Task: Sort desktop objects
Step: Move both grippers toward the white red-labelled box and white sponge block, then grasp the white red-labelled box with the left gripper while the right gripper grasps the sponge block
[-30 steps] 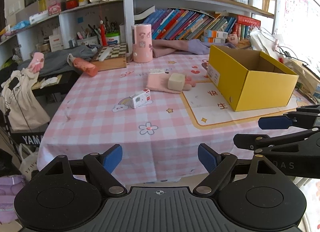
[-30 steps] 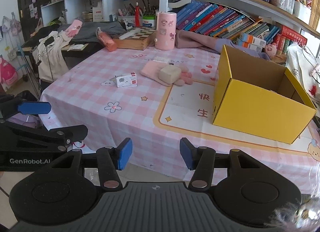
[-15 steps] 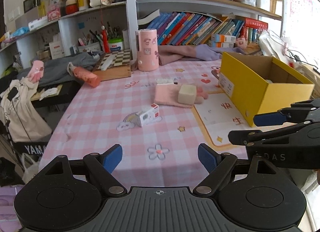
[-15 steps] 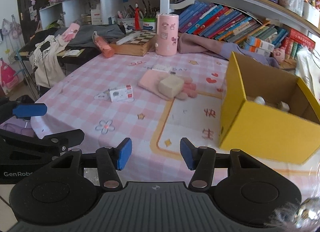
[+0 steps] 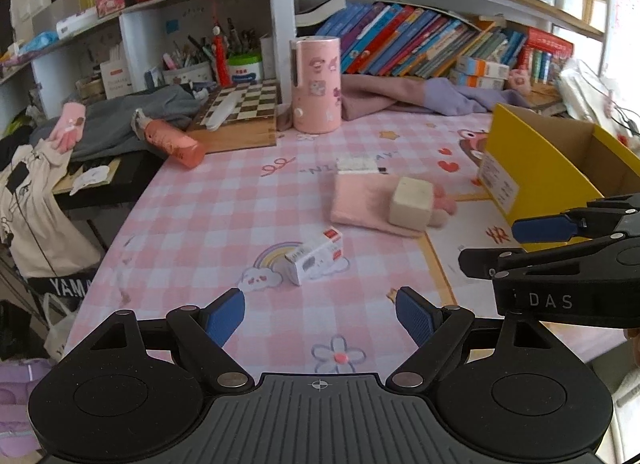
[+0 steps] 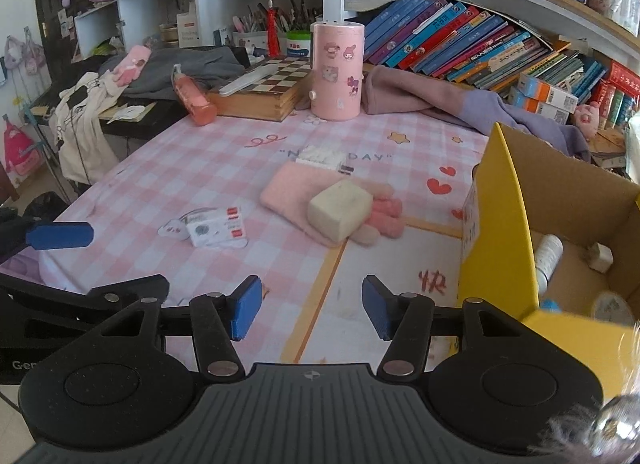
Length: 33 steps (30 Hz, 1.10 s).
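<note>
Desktop objects lie spread over the pink checked tabletop [image 5: 192, 224], and we read them left to right in the left wrist view. At about ten o'clock an orange-pink bottle [image 5: 172, 142] lies on its side at the far-left edge, just beside the chessboard box [image 5: 240, 120]. At twelve o'clock stands the pink cylinder [image 5: 316, 84]. Nearest our left gripper [image 5: 320, 318], at twelve o'clock and close, lies the small white box [image 5: 316, 256]. At one o'clock the cream block [image 5: 412, 202] rests on the pink glove [image 5: 360, 200]. At two to three o'clock sits the yellow box [image 5: 536, 168], already holding a few items in the right wrist view.

Both sets of fingers are released and grasp nothing; the left ones stand wide, while those of the right gripper [image 6: 310, 308] stand narrower, clear of everything.

We judge the main risks these: lifting the glove could tip the cream block off it, and a sweeping reach by our right gripper could clip the yellow box's near wall and shove it. Our two grippers ride close together, so crossing paths might knock them.

Open room is good around the small white box. The tabletop's left edge falls away to clutter below, so anything nudged that way could drop.
</note>
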Motion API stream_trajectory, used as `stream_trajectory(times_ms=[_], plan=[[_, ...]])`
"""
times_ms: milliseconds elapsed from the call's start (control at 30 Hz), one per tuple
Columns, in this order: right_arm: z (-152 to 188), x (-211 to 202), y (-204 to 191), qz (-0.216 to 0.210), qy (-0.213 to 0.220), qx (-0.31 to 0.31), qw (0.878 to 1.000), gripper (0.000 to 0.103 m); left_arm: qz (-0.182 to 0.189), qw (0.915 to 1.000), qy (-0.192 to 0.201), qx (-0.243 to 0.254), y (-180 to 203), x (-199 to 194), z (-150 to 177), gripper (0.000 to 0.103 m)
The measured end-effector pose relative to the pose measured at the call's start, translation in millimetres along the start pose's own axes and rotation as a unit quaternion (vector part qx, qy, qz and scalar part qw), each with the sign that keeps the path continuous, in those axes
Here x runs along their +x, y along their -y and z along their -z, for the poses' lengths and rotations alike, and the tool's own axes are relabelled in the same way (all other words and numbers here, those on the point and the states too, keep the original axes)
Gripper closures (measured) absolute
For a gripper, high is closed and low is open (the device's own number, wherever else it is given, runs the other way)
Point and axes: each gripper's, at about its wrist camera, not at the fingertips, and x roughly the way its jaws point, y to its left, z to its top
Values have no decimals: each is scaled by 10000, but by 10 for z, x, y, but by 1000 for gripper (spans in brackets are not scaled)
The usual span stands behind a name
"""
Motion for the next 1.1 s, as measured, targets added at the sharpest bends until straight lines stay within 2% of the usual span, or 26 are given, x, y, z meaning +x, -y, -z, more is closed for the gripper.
stream_trajectory(times_ms=[300,833,933,1100], plan=[[-280,429,178,100,-195,62,9997,47,-19,9990,-293,-338,-57,397,-198,19],[-687,1131,353,-71,-549,389,9977,28,-26,9976,-673,-175,-55,1041,-396,24],[-704,1230,352,-95,-661,360,9971,28,-22,9971,-739,-171,-61,1107,-399,30],[-708,1357,385,-103,-828,372,9958,28,-15,9958,-887,-247,-105,1179,-372,35]])
